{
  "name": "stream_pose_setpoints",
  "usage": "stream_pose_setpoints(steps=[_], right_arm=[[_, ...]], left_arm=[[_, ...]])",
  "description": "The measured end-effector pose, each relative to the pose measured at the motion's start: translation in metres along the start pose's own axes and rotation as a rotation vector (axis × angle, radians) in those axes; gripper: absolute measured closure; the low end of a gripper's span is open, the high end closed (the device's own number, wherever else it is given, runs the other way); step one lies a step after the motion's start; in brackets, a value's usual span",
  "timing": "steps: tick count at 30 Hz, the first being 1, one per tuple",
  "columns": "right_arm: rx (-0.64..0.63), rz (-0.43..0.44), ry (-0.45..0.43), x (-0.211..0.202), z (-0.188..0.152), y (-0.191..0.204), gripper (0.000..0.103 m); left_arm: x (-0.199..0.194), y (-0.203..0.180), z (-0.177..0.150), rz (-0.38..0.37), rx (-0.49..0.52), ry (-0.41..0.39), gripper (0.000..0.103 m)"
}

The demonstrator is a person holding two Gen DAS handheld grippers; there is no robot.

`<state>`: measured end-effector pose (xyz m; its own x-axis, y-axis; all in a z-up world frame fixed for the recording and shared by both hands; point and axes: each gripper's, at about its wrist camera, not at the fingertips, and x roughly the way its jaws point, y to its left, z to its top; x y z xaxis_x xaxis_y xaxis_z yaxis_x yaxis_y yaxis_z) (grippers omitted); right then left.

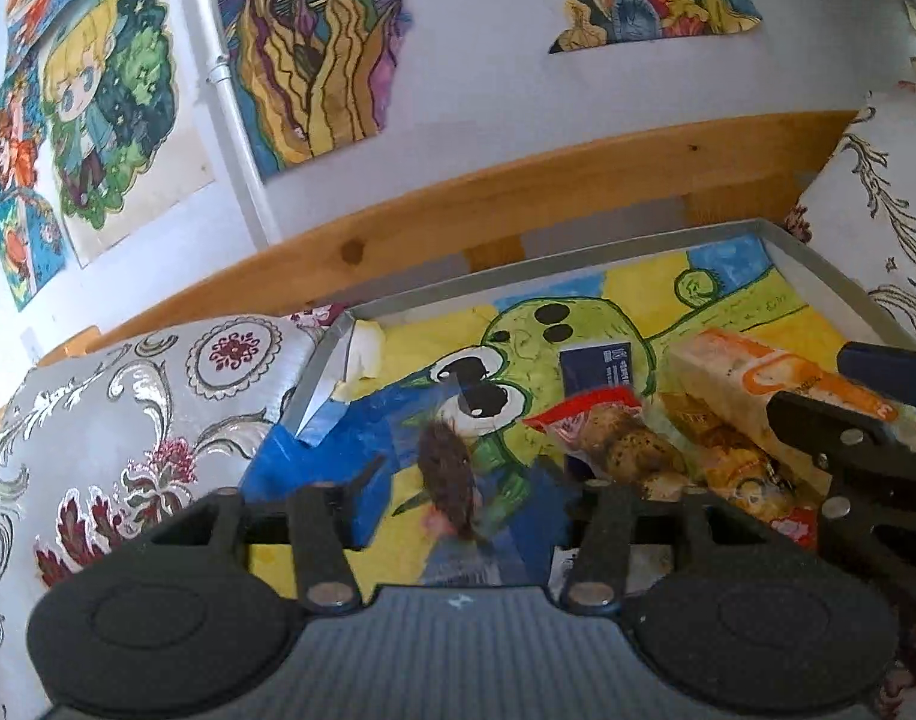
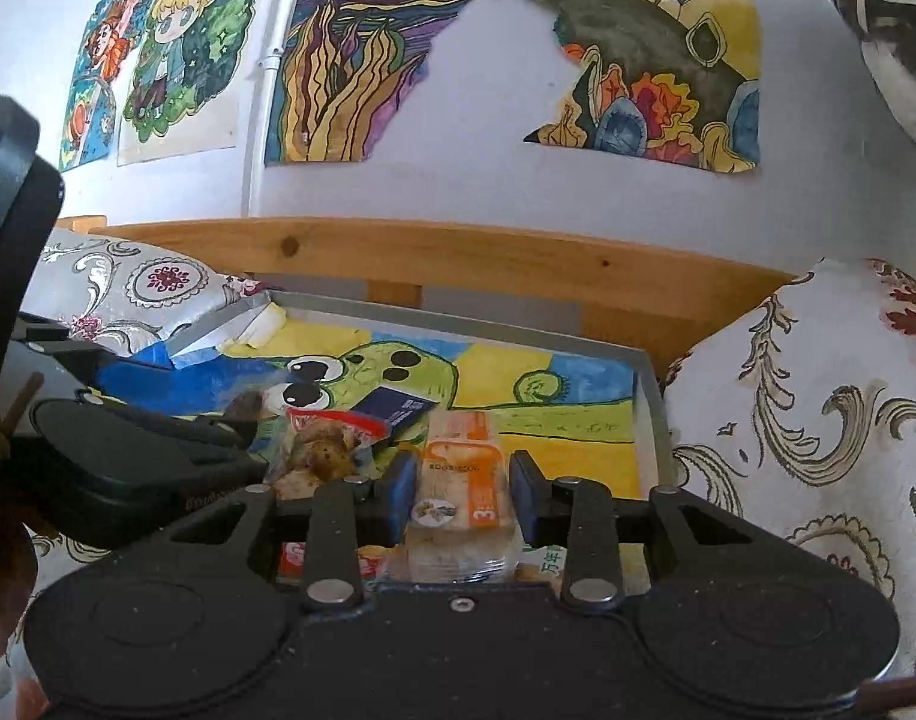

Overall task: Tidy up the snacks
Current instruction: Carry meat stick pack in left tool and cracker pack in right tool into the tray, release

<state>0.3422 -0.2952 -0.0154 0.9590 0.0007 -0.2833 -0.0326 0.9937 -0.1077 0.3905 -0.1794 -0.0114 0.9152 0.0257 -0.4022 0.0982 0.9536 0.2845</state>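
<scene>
A grey tray (image 1: 517,264) lined with a frog drawing holds the snacks. My left gripper (image 1: 463,492) hangs over its left part, fingers wide apart. Between them is a blurred clear packet with a dark brown snack (image 1: 446,474), and a gap shows beside the left finger. From the right wrist view this brown snack (image 2: 248,405) sits at the left gripper's (image 2: 230,426) tip. My right gripper (image 2: 463,492) is shut on an orange-and-clear packet (image 2: 458,474), pads against both its sides. That orange packet (image 1: 757,372) lies at the tray's right in the left wrist view.
A red packet of round brown balls (image 2: 326,450), a dark blue box (image 2: 398,405) and yellow packets (image 1: 733,462) lie mid-tray. Patterned cushions (image 1: 128,420) (image 2: 817,420) flank the tray. A wooden rail (image 1: 517,180) and a wall with drawings stand behind.
</scene>
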Motion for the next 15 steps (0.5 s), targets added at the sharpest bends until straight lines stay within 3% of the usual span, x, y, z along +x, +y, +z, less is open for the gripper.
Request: stream_pose_setpoints(steps=[3,8,15], right_arm=[[0.016,-0.001,-0.002,-0.002,0.000,-0.003,0.064],[0.028,-0.020,-0.025,-0.011,0.003,-0.006,0.055],[0.062,-0.055,-0.092,-0.037,0.015,-0.014,0.027]], left_arm=[[-0.003,0.004,0.000,-0.004,-0.028,-0.013,0.022],[-0.014,0.008,0.003,0.005,-0.027,-0.042,0.015],[-0.037,0.023,0.008,0.042,-0.053,-0.080,0.003]])
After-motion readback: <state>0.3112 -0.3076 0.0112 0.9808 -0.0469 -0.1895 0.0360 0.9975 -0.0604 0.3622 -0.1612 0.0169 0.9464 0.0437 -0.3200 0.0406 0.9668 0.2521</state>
